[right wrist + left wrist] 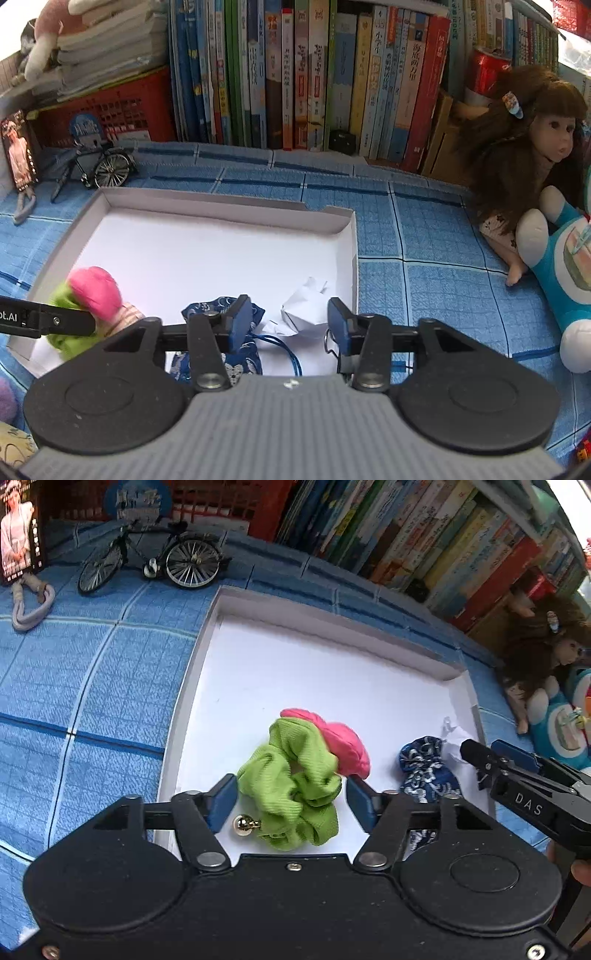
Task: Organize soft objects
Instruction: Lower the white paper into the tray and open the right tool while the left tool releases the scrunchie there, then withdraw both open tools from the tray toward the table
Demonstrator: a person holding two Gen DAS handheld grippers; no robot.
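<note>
— Where are the soft things right now?

— All in the shallow white box (207,657) on the blue tiled surface (92,672). The green scrunchie (291,782) lies near the front of it, with a pink scrunchie (343,746) tucked against its far side, touching it. A small gold bead (243,824) sits just beside the green one.

— And the left tool?

— The left tool (291,799) hangs over the green scrunchie, blue pads on either side of it. The jaws stand apart; the left pad (223,805) is right at the fabric's edge and the other shows a sliver of white box floor before the cloth. It looks released, not squeezing.

— The right one?

— The right tool (286,323) is spread too, above the box's near right corner. A crumpled white paper shape (303,314) lies between its pads without being pinched. The blue patterned pouch (221,347) lies just left of that, partly under the left finger (240,325), its blue cord (288,350) trailing across the white floor.

— What is around the box?

— A model bicycle (147,559) behind it, a row of books (314,74) along the back, and a doll (532,147) beside a blue plush toy (565,266) off to the right.
</note>
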